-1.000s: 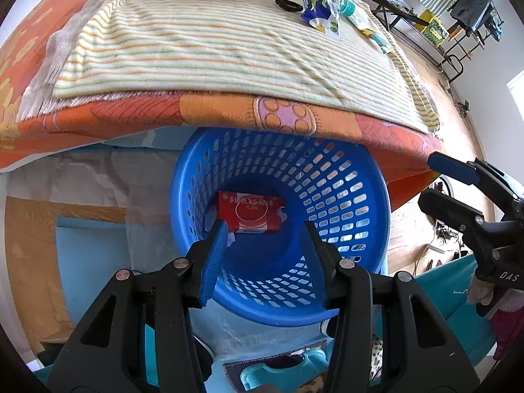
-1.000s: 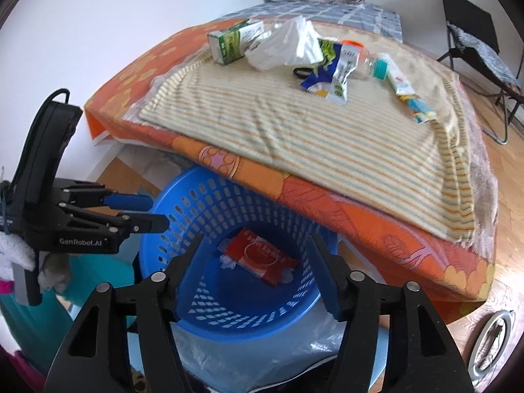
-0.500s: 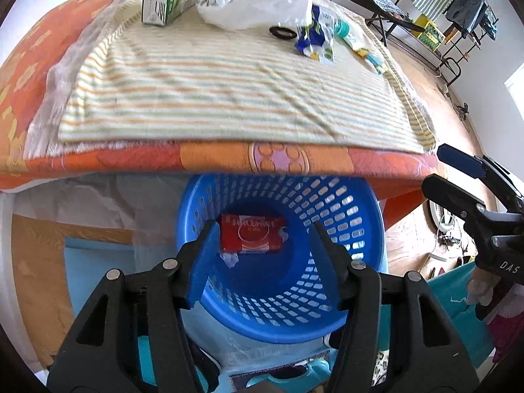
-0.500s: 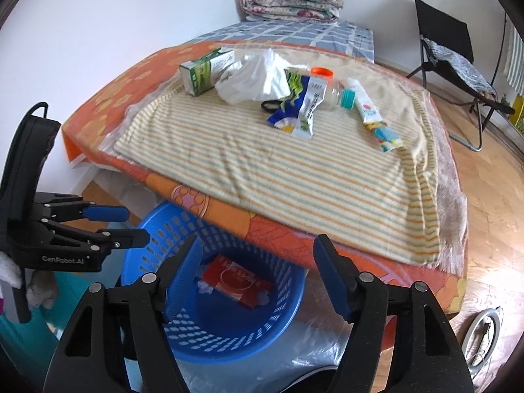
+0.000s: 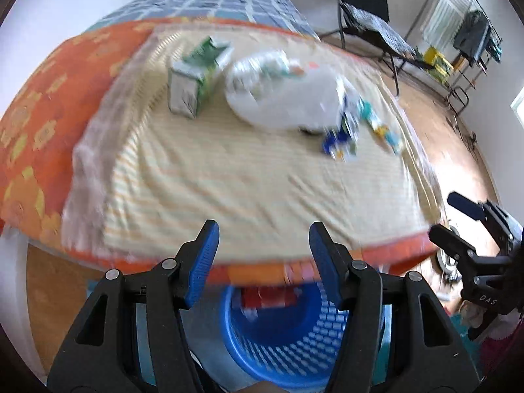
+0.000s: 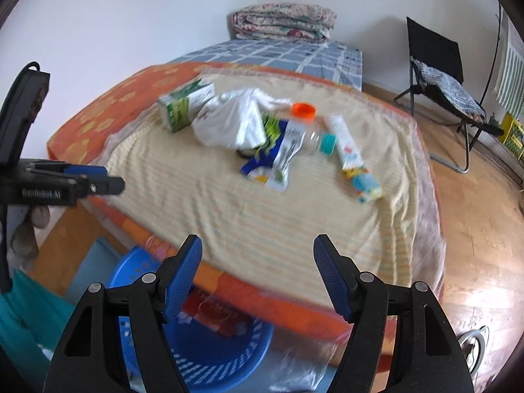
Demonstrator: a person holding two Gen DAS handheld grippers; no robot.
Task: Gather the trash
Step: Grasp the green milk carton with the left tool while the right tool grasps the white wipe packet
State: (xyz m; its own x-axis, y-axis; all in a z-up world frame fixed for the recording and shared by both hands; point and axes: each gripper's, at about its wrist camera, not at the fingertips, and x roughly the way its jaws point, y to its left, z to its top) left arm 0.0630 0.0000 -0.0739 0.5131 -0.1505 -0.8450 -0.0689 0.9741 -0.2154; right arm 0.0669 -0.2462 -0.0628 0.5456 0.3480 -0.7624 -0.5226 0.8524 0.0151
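A blue mesh basket (image 5: 278,337) stands on the floor below the bed's edge with a red packet (image 5: 267,296) inside; both also show in the right wrist view (image 6: 213,357). On the striped cloth (image 6: 262,216) lie a green-and-white carton (image 6: 185,104), a white plastic bag (image 6: 229,121), a blue-yellow wrapper (image 6: 265,160), an orange-capped bottle (image 6: 303,124) and a tube (image 6: 347,145). My left gripper (image 5: 263,245) is open and empty above the bed's near edge. My right gripper (image 6: 257,262) is open and empty, beside it to the right.
The bed has an orange blanket (image 6: 108,104) and a folded quilt (image 6: 283,21) at its far end. A black folding chair (image 6: 439,75) stands on the wooden floor (image 6: 475,229) to the right. A white wall is at the left.
Both grippers have risen and tilted up from the basket toward the bed top. The trash on the cloth now sits mid-view; the basket has dropped to the bottom of both views.
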